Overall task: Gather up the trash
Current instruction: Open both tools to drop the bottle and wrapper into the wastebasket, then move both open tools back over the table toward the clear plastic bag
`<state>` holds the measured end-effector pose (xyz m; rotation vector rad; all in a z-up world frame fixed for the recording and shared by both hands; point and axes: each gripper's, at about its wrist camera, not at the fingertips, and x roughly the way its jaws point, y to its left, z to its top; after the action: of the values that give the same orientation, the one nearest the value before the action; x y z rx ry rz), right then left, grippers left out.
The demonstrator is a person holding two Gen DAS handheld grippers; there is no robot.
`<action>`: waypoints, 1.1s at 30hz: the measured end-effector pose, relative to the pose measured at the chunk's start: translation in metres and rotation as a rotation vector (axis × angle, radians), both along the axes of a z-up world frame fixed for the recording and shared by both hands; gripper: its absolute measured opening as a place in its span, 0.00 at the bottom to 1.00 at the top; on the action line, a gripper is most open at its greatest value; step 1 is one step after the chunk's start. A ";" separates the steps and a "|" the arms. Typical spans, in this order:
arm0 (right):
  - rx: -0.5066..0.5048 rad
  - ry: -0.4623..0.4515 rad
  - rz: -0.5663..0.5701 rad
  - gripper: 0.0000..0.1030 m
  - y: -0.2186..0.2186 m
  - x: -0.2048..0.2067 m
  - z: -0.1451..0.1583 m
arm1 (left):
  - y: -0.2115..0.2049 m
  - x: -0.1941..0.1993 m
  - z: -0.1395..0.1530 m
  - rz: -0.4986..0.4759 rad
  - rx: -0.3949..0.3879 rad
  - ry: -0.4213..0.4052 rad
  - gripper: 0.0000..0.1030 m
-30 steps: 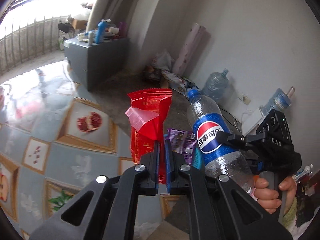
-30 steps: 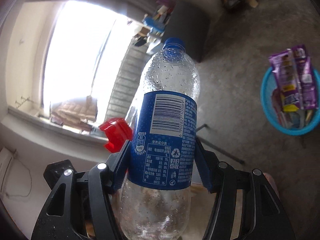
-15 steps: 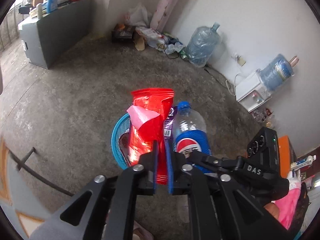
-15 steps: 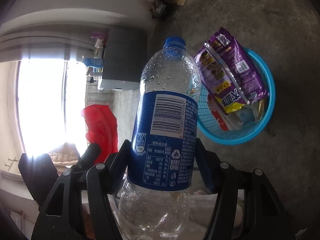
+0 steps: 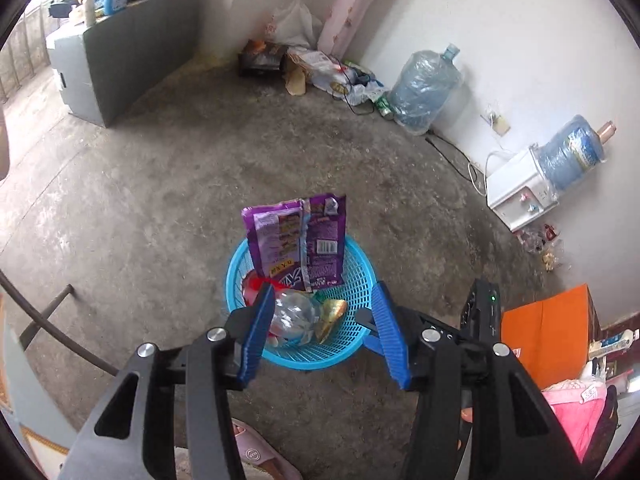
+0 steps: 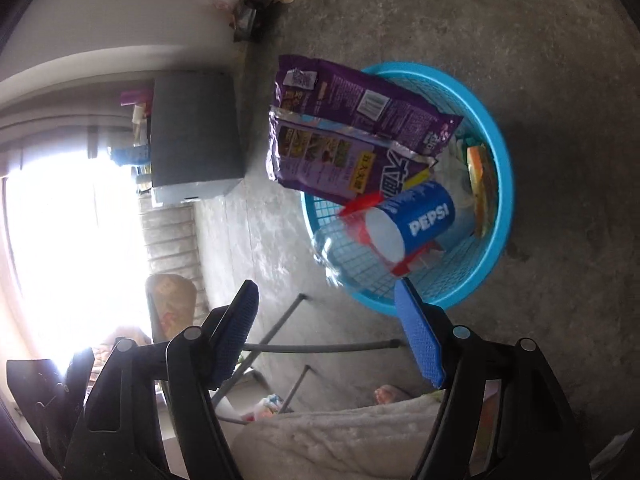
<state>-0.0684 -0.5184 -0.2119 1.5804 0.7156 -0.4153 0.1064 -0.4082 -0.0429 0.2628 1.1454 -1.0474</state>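
Presently we find both claws emptied above the blue basket (image 5: 362, 280). The left gripper (image 5: 326, 328) has just been opening, nothing between its jaws; the right gripper (image 6: 332, 340) likewise, spread wide. The Pepsi bottle (image 6: 400, 236) lies in the basket, long axis slanting away from the right claw, base nearest it. The purple wrapper (image 5: 298, 240) leans on the far rim. We judge the right hand nearer.
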 end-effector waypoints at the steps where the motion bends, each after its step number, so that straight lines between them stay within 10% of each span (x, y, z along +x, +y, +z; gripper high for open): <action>1: -0.011 0.001 -0.002 0.66 -0.002 0.001 0.002 | 0.003 0.000 0.004 0.005 -0.005 -0.006 0.47; 17: -0.338 -0.084 0.186 0.66 0.050 0.030 0.109 | 0.154 -0.001 0.083 0.143 -0.147 -0.120 0.47; 33: -0.602 -0.272 0.568 0.66 0.157 0.114 0.207 | 0.380 0.021 0.131 0.594 -0.209 -0.305 0.47</action>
<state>0.0457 -0.3616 -0.0051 0.7969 0.7073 0.0179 0.1274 -0.0282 0.0883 -0.0845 0.7576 -0.5653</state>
